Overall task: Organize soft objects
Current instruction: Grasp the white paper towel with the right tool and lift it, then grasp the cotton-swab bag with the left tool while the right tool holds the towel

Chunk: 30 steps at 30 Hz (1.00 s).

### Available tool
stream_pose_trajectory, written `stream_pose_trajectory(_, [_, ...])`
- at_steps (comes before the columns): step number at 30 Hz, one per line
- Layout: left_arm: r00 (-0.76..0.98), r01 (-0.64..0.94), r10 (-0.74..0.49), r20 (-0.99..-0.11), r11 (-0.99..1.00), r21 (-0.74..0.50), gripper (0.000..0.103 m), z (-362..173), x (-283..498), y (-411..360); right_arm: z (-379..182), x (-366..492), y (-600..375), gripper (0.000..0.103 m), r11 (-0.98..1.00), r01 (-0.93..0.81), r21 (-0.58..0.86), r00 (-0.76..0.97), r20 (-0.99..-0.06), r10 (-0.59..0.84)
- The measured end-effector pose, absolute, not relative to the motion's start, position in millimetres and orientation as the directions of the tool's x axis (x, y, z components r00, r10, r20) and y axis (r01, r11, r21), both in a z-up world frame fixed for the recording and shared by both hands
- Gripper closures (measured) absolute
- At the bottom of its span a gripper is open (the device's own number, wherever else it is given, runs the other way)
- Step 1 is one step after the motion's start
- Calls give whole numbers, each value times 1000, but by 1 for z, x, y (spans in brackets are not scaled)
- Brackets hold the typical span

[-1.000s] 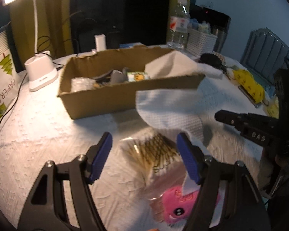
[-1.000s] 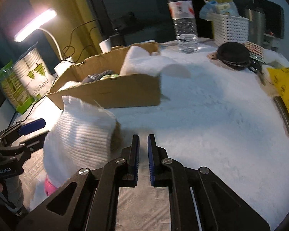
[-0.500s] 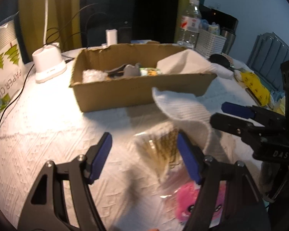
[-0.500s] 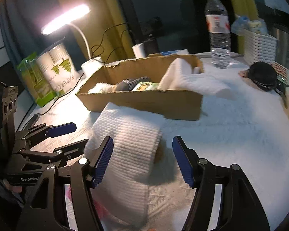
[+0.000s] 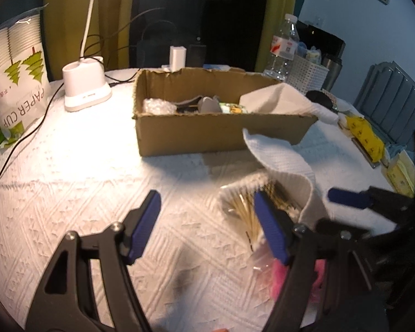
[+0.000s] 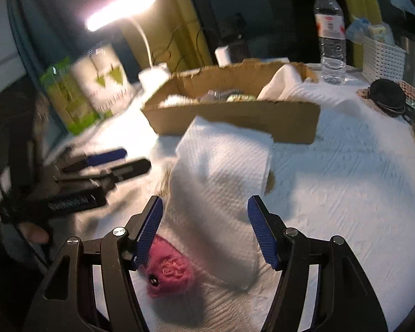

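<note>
A: Where does the white paper towel (image 6: 221, 191) sit against the right gripper (image 6: 204, 229)?

B: Straight ahead of it, draped in a hump over other things on the surface (image 6: 345, 193), running from just short of the cardboard box (image 6: 235, 119) back toward the camera. Its long axis follows the way the gripper points, so the two pads flank it left and right. The jaws are spread wide and released; nothing is pinched, and I can't see either pad touching the sheet.

A: And the pink plush toy (image 6: 168, 272)?

B: Nearest of all, under the towel's near edge and just beside the right gripper's left pad.

A: The left gripper (image 5: 207, 227)?

B: Also released, jaws apart over bare surface. The towel and a clear packet of wooden sticks (image 5: 251, 207) lie to its right, just past its right-hand pad, so it is off line.

A: So which hand is better placed?

B: The right, I'd judge. It is centred on the towel, and the box lies directly beyond, already holding another towel (image 5: 279, 99) at its right end.
</note>
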<state>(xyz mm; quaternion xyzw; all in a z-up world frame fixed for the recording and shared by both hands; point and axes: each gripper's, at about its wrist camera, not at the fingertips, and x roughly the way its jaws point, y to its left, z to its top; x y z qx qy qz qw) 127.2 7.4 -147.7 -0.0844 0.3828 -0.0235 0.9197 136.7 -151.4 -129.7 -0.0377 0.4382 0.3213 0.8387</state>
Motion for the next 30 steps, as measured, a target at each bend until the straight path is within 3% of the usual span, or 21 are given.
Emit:
stream_pose_trajectory(1, [710, -19, -111, -696, 984, -175, 31, -146, 125, 8, -134, 137, -148, 38, 796, -569, 205, 406, -772, 489])
stream_pose_trajectory(3, [715, -17, -112, -690, 984, -177, 31, -144, 123, 9, -139, 137, -146, 72, 796, -572, 198, 405, -776, 484])
stream_pose_trajectory(4, [717, -18, -112, -688, 984, -179, 31, -143, 122, 10, -139, 138, -145, 97, 801, -567, 190, 414, -776, 476])
stream_pose_trajectory(18, [724, 11, -135, -677, 983, -184, 31, -137, 131, 6, -61, 141, -200, 99, 860, -494, 128, 629, -631, 455])
stream_pose_trajectory(26, [719, 66, -171, -674, 982, -178, 31, -132, 126, -21, -51, 110, -244, 99, 882, -454, 125, 637, -647, 420])
stream_pose_trajectory(30, [713, 79, -172, -680, 983, -166, 25, -131, 125, -32, -59, 105, -252, 99, 889, -449, 87, 620, -686, 380])
